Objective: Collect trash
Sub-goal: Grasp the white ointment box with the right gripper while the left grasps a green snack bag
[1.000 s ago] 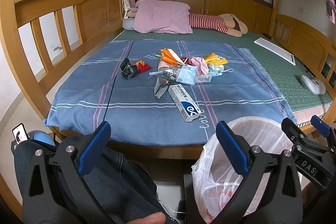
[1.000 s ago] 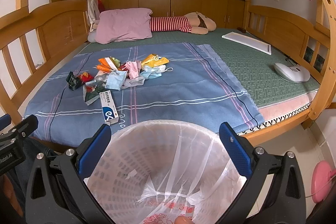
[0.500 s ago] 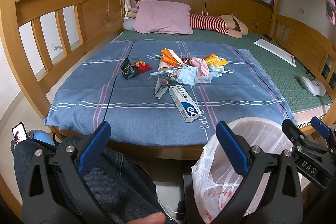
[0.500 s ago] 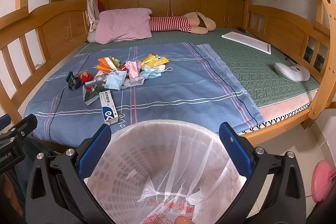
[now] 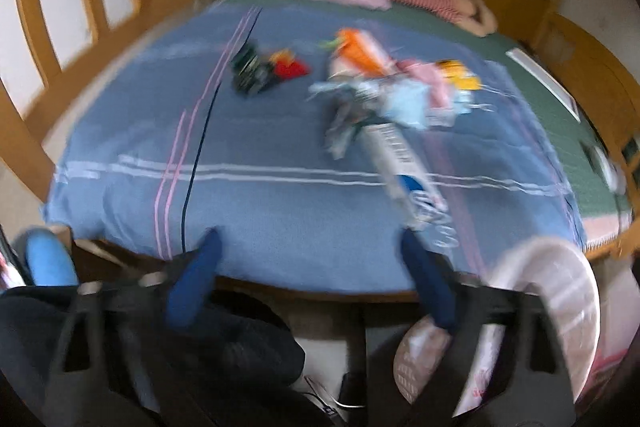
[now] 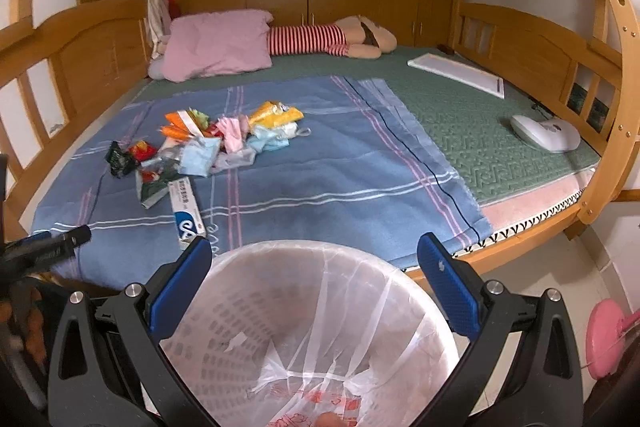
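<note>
Nothing looks collected yet. The whole trash pile (image 6: 208, 143) lies on the blue blanket (image 6: 320, 183), and the lined bin (image 6: 312, 339) at the foot of the bed shows only its bag and a scrap or two, as far as I can see into it.

Taking the long white box (image 6: 185, 213) as the marker: it is the piece nearest the bin, lying toward the blanket's foot edge. Just beyond it are a crumpled wrapper and a pale blue mask, farther on the orange packets, pink cloth and a yellow bag, and off to its left a dark wrapper beside a red one.

The left gripper (image 5: 308, 283) hangs at the foot edge short of the box, its view smeared. Its jaws have just been closing, yet they stand apart with nothing between them. The right gripper (image 6: 314, 291) hovers over the bin's mouth, jaws wide and empty.

There is open blanket all round the pile. The wooden side rail (image 6: 80, 39) is well left of the box, and the pillow (image 6: 218, 43) lies far beyond. The bed's wooden foot edge sits between box and bin, so I judge each piece must be lifted over it.
</note>
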Motion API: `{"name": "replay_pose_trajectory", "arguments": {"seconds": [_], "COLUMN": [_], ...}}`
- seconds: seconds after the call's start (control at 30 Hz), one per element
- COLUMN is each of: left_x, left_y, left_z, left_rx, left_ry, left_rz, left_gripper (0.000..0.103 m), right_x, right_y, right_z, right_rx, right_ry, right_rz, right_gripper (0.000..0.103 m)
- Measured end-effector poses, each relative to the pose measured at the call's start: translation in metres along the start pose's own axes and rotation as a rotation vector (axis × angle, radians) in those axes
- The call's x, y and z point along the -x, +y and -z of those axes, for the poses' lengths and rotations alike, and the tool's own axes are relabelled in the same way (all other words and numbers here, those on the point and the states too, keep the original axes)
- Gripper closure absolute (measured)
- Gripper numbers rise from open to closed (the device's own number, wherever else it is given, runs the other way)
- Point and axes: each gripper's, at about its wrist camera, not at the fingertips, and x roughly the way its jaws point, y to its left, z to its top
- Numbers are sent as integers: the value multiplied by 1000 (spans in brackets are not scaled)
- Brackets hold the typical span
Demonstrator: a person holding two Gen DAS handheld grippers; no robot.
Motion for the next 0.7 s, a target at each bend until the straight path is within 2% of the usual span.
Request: {"name": "replay_pose_trajectory", "arguments": {"seconds": [0.03,0.1,0.17,0.2,0.3,0.33,0.47,0.5,0.53,0.57,0.6,0.63,0.7], "left_x": [-13,-32,-50,-56,-78,-90,-133,-144,-157,-166,-174,-181,-185], "left_y": [13,30,37,37,21,9,-17,-20,-21,-18,-15,-10,2], "left_z": [-5,-15,-30,-39,-68,-78,-95,-96,-98,-100,-101,-99,-96], "left_rx": [44,106,134,140,111,75,-22,-31,-25,-6,19,66,135], "left_ry": [28,59,66,64,62,61,84,107,144,182,219,265,293], "left_rz": [24,67,57,52,114,139,151,140,137,174,209,246,281], "left_gripper": [45,45,45,42,14,13,13,16,33,46,70,89,92], "right_x": [-7,-18,-31,-37,-47,-50,-64,-68,-73,-77,-84,-88,-98], "right_y": [0,1,7,12,29,34,48,52,56,59,65,68,78], "right_z": [-1,-1,-3,-5,-13,-16,-23,-24,-24,-25,-27,-28,-34], "right_rx": [1,2,19,32,85,95,108,115,122,126,129,130,129], "right_ry": [21,55,88,98,109,108,128,137,146,154,166,175,195], "right_rz": [-3,-9,-36,-46,-43,-42,-60,-61,-60,-60,-63,-68,-96], "right_gripper": [3,3,3,3,3,3,3,3,3,3,3,3,3]}}
